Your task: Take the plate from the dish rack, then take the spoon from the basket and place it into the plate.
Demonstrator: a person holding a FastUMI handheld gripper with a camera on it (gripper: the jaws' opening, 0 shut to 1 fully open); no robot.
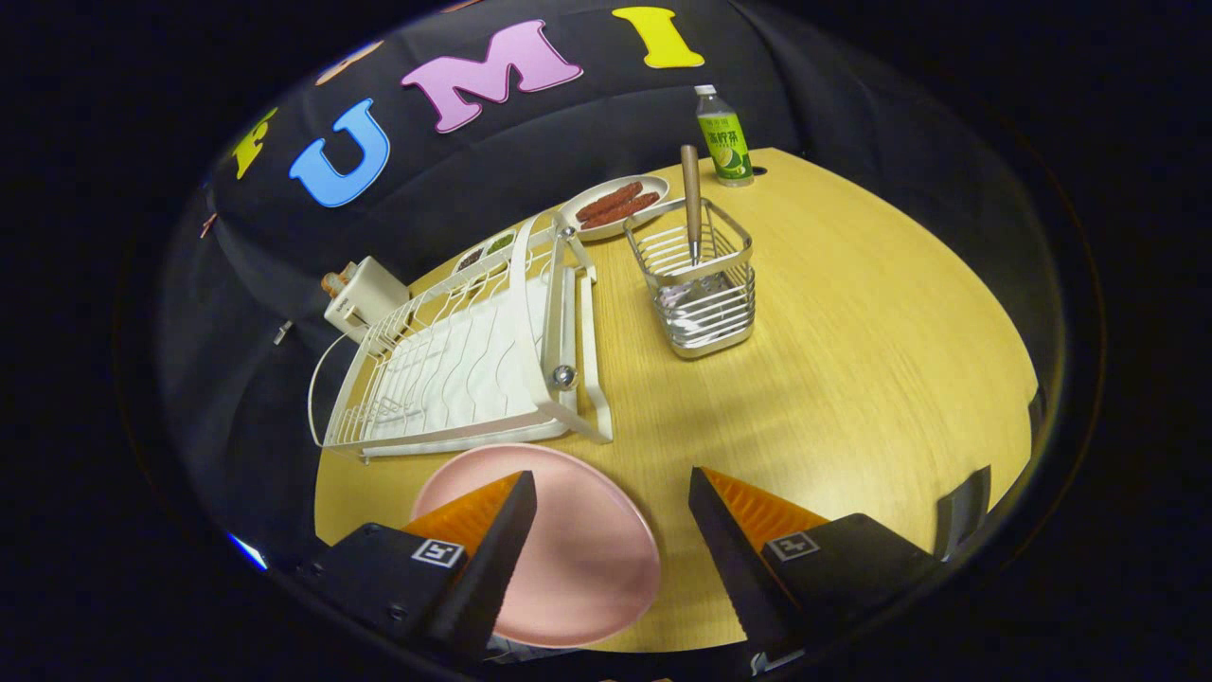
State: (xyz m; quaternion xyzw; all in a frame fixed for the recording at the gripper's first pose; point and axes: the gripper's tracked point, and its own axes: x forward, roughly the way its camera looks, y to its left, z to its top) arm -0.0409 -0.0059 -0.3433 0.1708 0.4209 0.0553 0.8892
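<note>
The bottle [724,133] far beyond the tool [613,540] is showing a label too small to read.

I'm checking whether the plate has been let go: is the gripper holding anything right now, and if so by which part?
Nothing is held. The gripper is open, its fingers apart above the table; the pink plate lies flat on the table, partly under one finger.

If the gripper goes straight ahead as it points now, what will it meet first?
Probably the wire basket holding the spoon. The open gripper has bare table between and just ahead of its jaws; the pink plate lies beside one. Depth is unclear.
</note>
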